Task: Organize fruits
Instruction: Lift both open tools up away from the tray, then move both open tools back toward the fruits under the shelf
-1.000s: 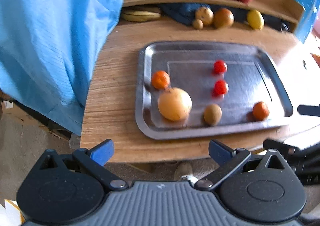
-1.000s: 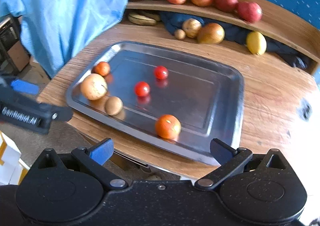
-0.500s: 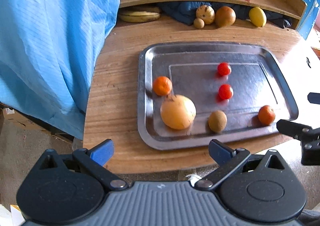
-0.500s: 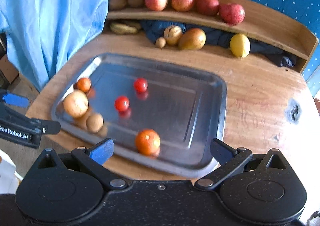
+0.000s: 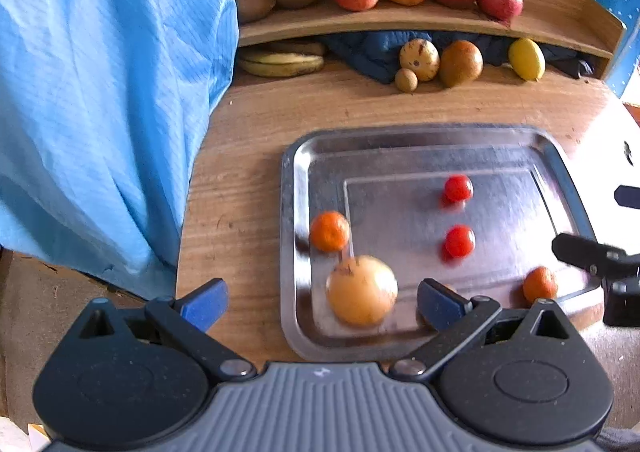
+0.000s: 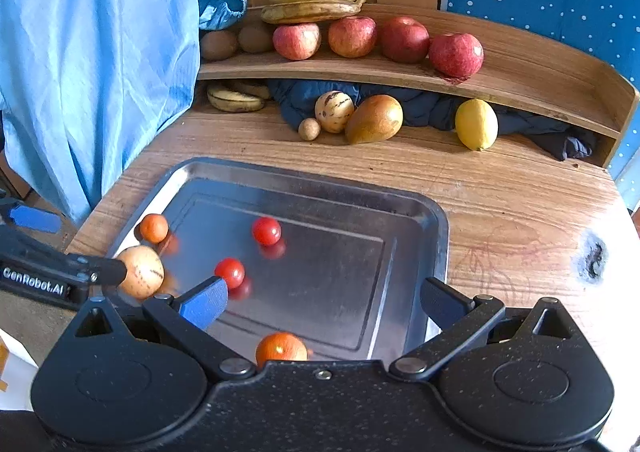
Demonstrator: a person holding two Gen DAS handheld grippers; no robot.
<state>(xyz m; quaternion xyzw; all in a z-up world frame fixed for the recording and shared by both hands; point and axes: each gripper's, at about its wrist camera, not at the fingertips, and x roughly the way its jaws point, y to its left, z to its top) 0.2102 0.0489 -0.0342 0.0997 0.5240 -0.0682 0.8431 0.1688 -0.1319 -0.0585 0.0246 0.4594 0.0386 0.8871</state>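
Fruits sit loose on the shiny steel tray (image 5: 288, 212) ahead of both my tongs. My left gripper (image 5: 320, 298) gapes wide and empty over the big pale round melon (image 5: 362, 290); my right gripper (image 6: 324, 298), equally wide, hangs above the small orange tangerine (image 6: 280, 348). Both look firm, smooth and liable to roll, so I'd pinch across the middle.

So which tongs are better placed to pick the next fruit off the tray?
Probably the left tongs: they are open, and the large pale yellow fruit lies between the tips. The right tongs, also open, have the orange low against their body.
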